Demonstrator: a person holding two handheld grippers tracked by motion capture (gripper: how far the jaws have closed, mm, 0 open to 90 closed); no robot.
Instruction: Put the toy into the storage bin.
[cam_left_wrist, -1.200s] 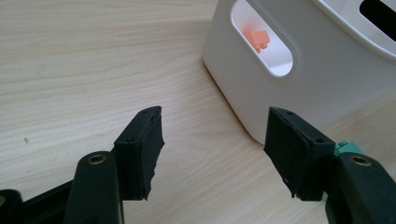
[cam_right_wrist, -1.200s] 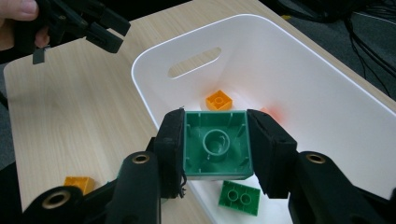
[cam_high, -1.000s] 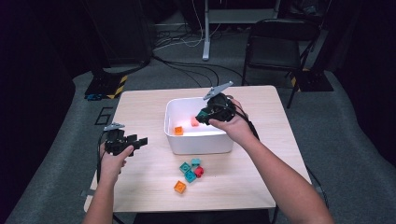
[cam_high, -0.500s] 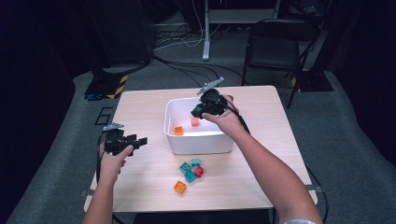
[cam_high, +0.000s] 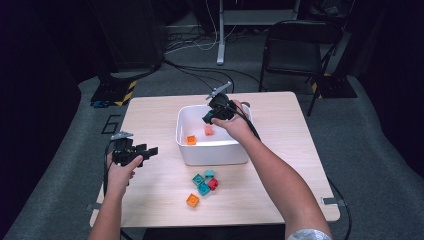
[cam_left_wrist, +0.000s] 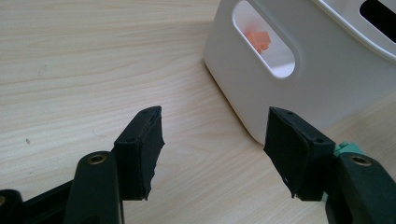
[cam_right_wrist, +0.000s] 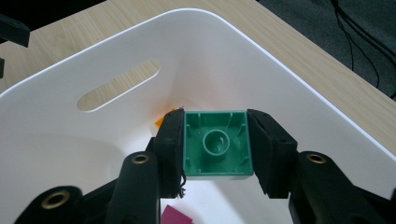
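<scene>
My right gripper (cam_right_wrist: 215, 135) is shut on a green block (cam_right_wrist: 215, 158), seen from its hollow underside, and hangs inside the white bin (cam_right_wrist: 261, 60). In the high view this gripper (cam_high: 210, 118) is over the bin's (cam_high: 215, 152) far middle. An orange block (cam_high: 191, 140) and a pink block (cam_high: 208, 130) lie in the bin. My left gripper (cam_high: 149, 150) is held open over the table left of the bin. In its own view the left gripper (cam_left_wrist: 215, 154) holds nothing and faces the bin's corner (cam_left_wrist: 289, 98). An orange block (cam_left_wrist: 259, 41) shows through the handle slot.
Loose blocks lie on the table in front of the bin: three teal ones (cam_high: 202, 181), a red one (cam_high: 214, 184) and an orange one (cam_high: 192, 200). A black folding chair (cam_high: 295, 50) stands beyond the table's far right. Cables run across the floor behind.
My right gripper has moved left and a little farther back over the bin, carrying the green block. The left gripper has stayed where it was.
</scene>
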